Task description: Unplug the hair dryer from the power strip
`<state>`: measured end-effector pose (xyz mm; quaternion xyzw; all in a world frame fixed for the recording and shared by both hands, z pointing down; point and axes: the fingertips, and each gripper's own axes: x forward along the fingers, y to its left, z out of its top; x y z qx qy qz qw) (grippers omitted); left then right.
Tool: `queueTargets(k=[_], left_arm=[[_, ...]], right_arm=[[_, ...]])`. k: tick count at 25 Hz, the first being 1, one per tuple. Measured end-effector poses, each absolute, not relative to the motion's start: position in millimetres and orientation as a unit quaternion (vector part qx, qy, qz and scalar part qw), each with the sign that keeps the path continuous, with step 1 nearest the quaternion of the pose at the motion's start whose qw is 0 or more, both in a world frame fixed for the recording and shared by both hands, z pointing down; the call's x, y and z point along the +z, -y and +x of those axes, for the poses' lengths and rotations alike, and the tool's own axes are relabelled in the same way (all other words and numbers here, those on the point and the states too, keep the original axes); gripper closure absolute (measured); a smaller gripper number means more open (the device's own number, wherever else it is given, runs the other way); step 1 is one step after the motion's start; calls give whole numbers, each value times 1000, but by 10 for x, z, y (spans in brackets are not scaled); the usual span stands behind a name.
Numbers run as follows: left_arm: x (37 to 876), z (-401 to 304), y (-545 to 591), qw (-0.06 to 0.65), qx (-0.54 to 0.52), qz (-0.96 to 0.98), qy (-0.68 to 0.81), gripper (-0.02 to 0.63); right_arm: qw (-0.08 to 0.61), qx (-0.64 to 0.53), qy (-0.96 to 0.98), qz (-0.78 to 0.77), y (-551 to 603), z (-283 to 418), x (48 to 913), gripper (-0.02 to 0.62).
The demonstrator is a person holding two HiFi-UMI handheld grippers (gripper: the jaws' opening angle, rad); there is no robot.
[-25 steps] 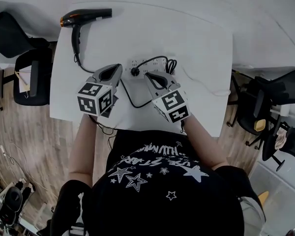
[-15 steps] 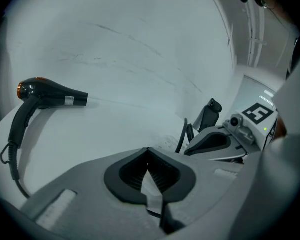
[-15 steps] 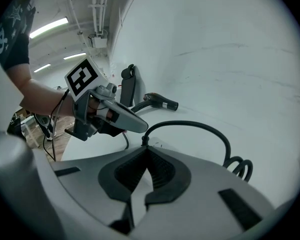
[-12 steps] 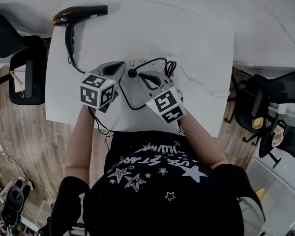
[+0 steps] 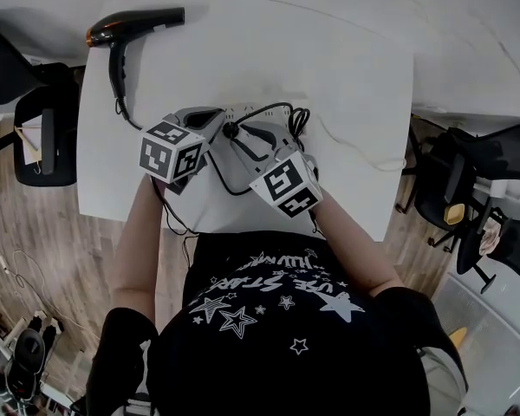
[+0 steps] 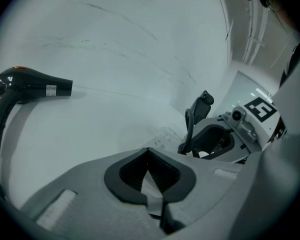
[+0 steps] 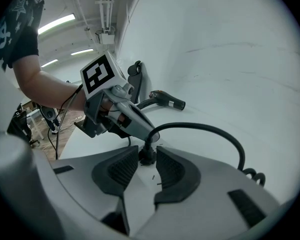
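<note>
At the power strip [image 5: 241,109], right fingers [image 7: 172,171] just opened, plug [image 7: 147,156] between them

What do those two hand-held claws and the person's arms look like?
The left claw and right claw are pale grey shells with black ribbed pads; each carries a white cube of black square markers. A thin black cable trails from the left one. Short black sleeves, white-starred shirt. The right claw's jaws have just been opening, the plug between them.
</note>
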<state>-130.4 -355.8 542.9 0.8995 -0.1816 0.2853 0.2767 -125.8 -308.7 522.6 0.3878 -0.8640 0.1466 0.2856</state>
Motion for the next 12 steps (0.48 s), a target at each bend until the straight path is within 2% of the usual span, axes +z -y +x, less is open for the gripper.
queueTargets(k=[12], left_arm=[[5529, -1287, 3567, 303, 294, 891, 164, 598]], right_arm=[[278, 139, 867, 389, 3225, -1360, 5221, 469]])
